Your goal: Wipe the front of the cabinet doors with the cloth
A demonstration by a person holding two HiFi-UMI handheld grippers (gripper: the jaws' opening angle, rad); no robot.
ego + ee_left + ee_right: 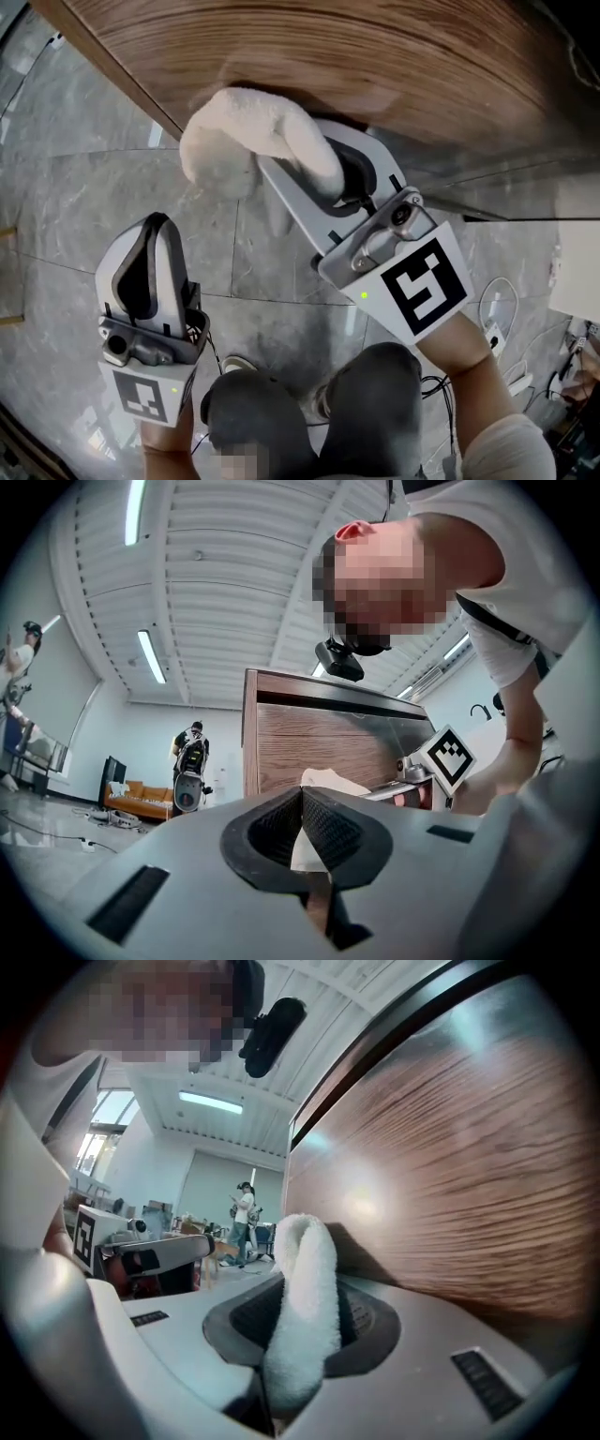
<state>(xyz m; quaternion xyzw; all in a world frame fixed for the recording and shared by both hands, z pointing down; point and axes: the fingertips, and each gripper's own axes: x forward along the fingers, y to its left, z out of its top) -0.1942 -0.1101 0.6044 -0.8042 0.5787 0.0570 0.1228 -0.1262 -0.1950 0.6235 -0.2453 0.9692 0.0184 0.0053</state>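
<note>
Right gripper (319, 178) holds cloth (239, 136) at wood-grain cabinet door (375, 56).

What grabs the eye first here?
The fluffy white cloth, pinched in the right tongs at the upper middle of the head view, right up at the wood-grain cabinet door. Next, the left tongs, shut and empty, held at lower left, away from the door and over the grey tile floor.
</note>
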